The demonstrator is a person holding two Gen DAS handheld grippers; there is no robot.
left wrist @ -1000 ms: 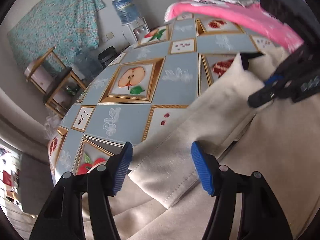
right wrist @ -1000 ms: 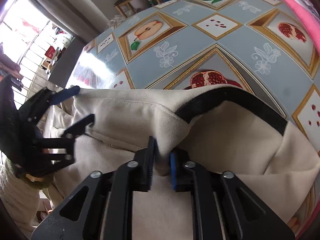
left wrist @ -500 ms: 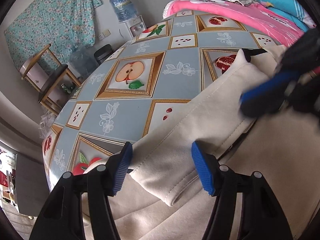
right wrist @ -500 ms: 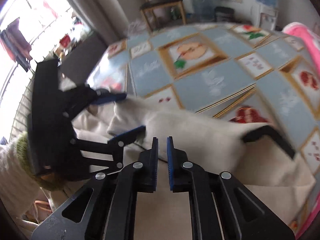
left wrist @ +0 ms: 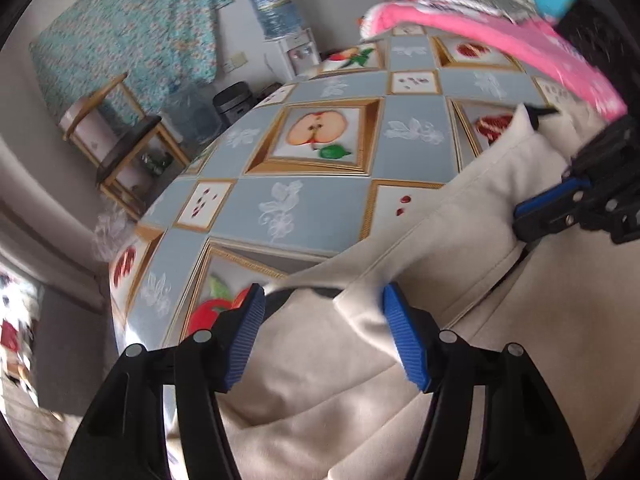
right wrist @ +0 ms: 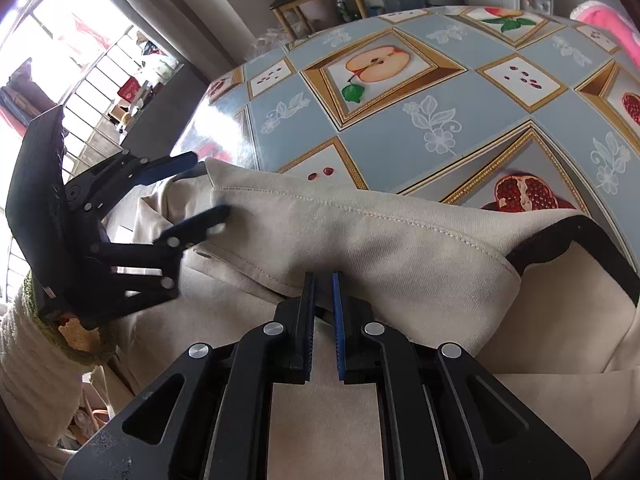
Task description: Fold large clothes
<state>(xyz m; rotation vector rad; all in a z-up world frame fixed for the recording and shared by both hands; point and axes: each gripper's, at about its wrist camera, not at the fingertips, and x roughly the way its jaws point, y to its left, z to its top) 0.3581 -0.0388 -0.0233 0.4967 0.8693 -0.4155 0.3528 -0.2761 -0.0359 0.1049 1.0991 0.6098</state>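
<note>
Right tongs [right wrist: 323, 280] are clenched to a thin slit, having just been closing, with no cloth visible between the pads; their tips sit at the near hem of a fold in the garment [right wrist: 400, 240]. Left tongs [left wrist: 324, 304] stand released and wide. A corner of the same fold lies between their pads and reaches the right-hand pad, but it is not pinched. In the right wrist view, the left tongs [right wrist: 208, 186] show at the left, with one finger over the fold's left end and the other below it. A cream sleeve [right wrist: 24, 360] with a green cuff shows behind them.

The garment is cream, and it is spread over the near edge of the table [right wrist: 400, 128]. One long stitched fold runs left to right across it. A black trim [right wrist: 592, 232] curves round the fold's right end. Beyond the fold the table shows a blue-grey cloth printed with framed apples and pomegranates.

At the table's far right lies a pink cloth [left wrist: 500, 36], blurred. Past the table stand a wooden shelf [left wrist: 120, 140] and a water dispenser [left wrist: 296, 52], and a floral cloth [left wrist: 132, 32] hangs on the wall. A barred window [right wrist: 80, 60] is at the left.
</note>
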